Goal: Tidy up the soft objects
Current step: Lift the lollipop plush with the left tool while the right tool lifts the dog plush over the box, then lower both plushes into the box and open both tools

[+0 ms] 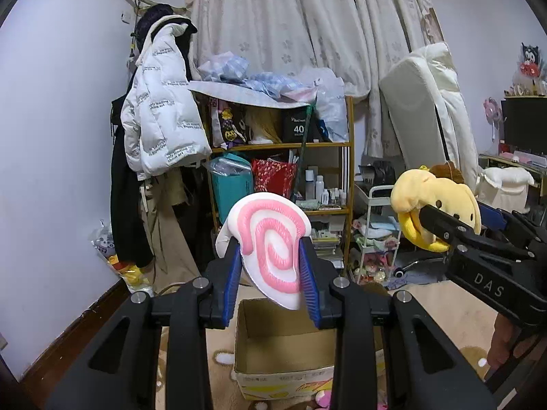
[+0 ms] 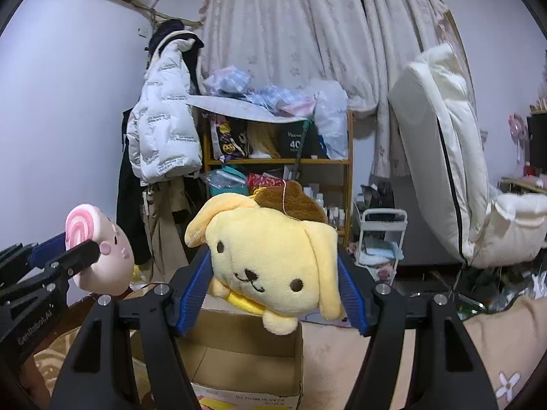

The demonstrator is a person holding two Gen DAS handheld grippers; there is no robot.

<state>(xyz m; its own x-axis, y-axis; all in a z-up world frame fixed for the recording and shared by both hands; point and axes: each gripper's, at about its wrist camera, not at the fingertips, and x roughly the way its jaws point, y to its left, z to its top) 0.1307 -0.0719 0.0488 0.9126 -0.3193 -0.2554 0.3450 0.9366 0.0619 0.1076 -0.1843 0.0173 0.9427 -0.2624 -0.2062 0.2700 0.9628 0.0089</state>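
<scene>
Left gripper: blue pads clamped tight on pink-swirl plush, held in air above open cardboard box. From right wrist view the plush shows pale pink face.
Right gripper: jaws about half spread, pressing sides of yellow dog plush with brown cap, above same box.
Readable: "DAS" on right gripper body; "40" on black package on shelf; white jacket print partly legible, "leading".
Box print cut off at frame bottom.
</scene>
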